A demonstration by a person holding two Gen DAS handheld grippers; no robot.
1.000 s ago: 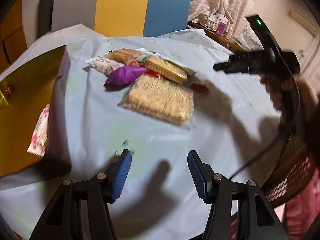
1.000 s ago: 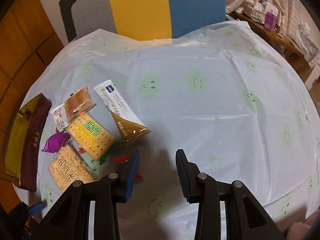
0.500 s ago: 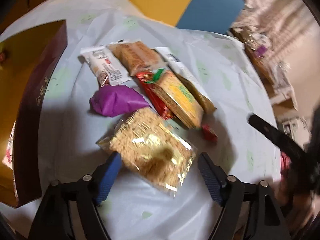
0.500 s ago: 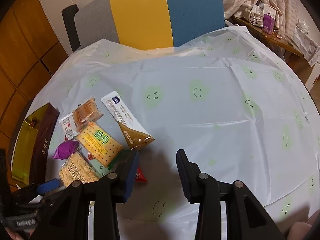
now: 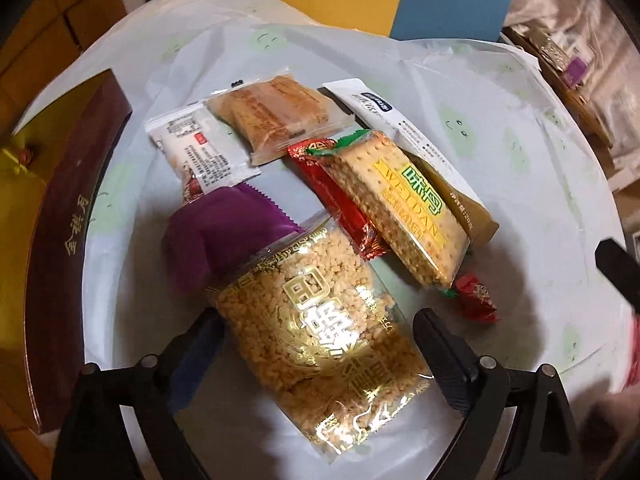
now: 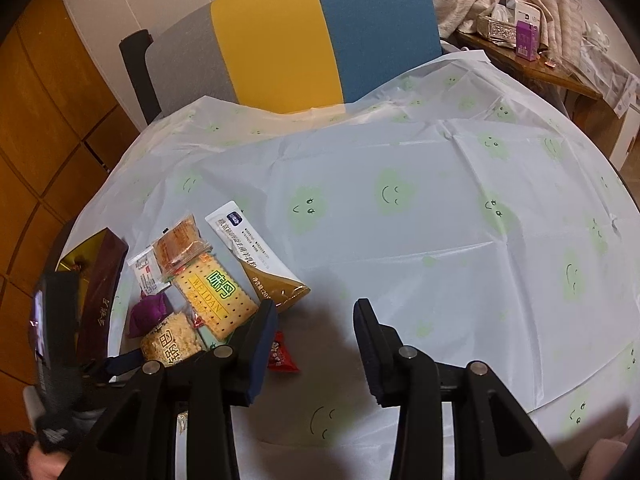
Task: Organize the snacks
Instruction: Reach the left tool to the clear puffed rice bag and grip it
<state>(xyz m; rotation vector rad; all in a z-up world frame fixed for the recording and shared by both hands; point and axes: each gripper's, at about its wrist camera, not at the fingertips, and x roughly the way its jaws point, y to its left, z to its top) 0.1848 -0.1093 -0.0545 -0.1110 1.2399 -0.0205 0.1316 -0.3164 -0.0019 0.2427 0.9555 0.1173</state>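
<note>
With its jaws opening, the left gripper straddles a clear crinkly plastic pack of golden puffed-rice cake with gold foil lettering; the pack lies between the pads, and no pad visibly presses on it. This pack lies near the left edge of the round table under a pale plastic cloth printed with green smiley faces. Its far end overlaps a soft purple pouch with a serrated seal. Beyond lie a rectangular cracker pack with a yellow-green label resting on a red foil wrapper, a clear pack of brown layered biscuits, a white printed sachet, and a long white-and-tan pouch. A small red foil candy sits just beside the crackers. At the left edge stands a maroon box with gold lining.

Right gripper: jaws narrowly apart, nothing between them, above bare cloth, the candy just beside its left finger.
</note>
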